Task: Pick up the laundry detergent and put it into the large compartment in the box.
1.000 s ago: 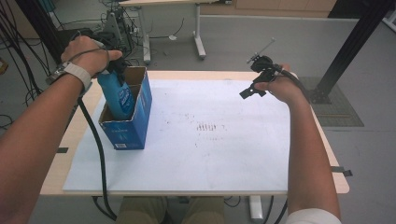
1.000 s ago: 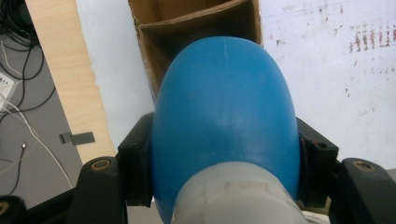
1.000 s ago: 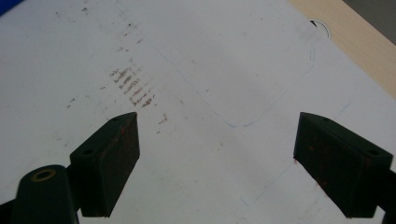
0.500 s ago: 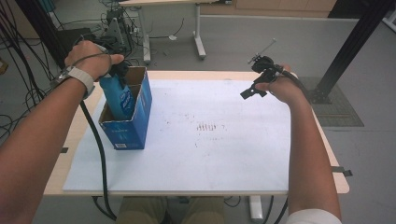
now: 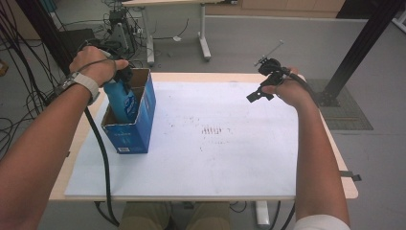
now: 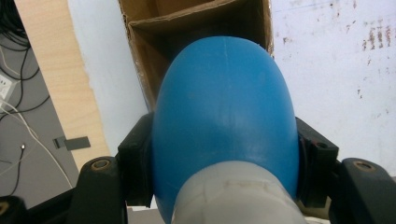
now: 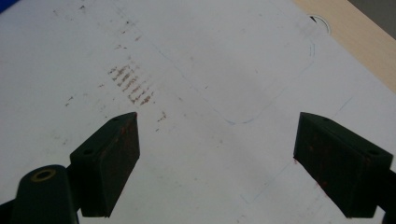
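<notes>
A blue plastic bottle [image 5: 120, 98] stands partly inside an open blue cardboard box [image 5: 136, 129] at the table's left. My left gripper [image 5: 122, 76] is shut on the bottle's upper part. In the left gripper view both pads press the blue bottle [image 6: 224, 121] from either side, with the box's brown inside [image 6: 187, 28] below it. My right gripper [image 5: 256, 95] hangs above the table's far right, held in the person's hand. Its jaws stand wide open over the white sheet [image 7: 210, 60], with nothing between the right gripper's [image 7: 217, 154] pads.
A white sheet [image 5: 215, 158] with brown smudges [image 5: 213, 130] covers most of the wooden table [image 5: 347, 184]. A black cable [image 5: 103, 163] trails from the left gripper over the near edge. Desk legs [image 5: 203, 40] and cables lie on the floor beyond.
The left hand has shifted slightly with the bottle in the box. The right hand and gripper stay where they were.
</notes>
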Tool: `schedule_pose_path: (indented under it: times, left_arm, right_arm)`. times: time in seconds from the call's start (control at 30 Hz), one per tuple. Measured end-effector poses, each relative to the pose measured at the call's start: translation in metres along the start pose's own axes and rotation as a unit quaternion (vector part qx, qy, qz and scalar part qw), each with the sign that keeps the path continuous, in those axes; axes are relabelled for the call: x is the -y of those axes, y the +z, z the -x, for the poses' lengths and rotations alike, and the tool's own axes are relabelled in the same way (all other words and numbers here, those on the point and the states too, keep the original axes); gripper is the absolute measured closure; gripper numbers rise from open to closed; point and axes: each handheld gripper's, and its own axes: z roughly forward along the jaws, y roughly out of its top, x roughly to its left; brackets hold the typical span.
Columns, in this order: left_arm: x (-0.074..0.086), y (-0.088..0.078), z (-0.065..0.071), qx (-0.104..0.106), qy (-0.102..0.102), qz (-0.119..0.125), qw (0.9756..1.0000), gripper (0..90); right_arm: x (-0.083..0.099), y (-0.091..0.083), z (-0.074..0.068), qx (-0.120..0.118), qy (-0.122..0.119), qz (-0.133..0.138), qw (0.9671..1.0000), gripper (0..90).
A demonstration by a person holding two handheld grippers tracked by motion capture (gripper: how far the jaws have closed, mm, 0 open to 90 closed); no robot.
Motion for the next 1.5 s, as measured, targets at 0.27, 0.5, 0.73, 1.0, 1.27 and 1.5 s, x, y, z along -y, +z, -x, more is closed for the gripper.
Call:
schedule_pose_path:
  times: [0.27, 0.5, 0.73, 1.0, 1.27, 1.5]
  left_arm:
    - [0.001, 0.007, 0.003, -0.005, 0.003, 0.003, 1.0, 37.4]
    - [0.001, 0.014, 0.002, -0.005, 0.004, 0.004, 1.0, 37.4]
    - [0.0, 0.021, 0.003, -0.005, 0.004, 0.003, 1.0, 37.4]
    - [-0.001, 0.03, 0.005, -0.008, 0.007, 0.003, 0.9999, 37.4]
    - [-0.001, 0.033, 0.005, -0.01, 0.007, 0.008, 0.9999, 37.4]
    - [0.0, 0.04, 0.006, -0.008, 0.007, 0.009, 0.9999, 37.4]
  right_arm:
    - [0.002, 0.001, 0.0, -0.001, 0.003, 0.0, 1.0, 14.5]
    - [0.004, 0.002, 0.002, -0.002, 0.005, 0.0, 1.0, 14.5]
    - [0.003, 0.005, 0.002, -0.004, 0.005, -0.002, 1.0, 14.5]
    - [0.003, 0.006, 0.003, -0.003, 0.006, -0.003, 1.0, 14.5]
    - [0.003, 0.005, 0.003, -0.002, 0.007, -0.003, 1.0, 14.5]
    - [0.004, 0.005, 0.003, -0.003, 0.007, -0.003, 1.0, 14.5]
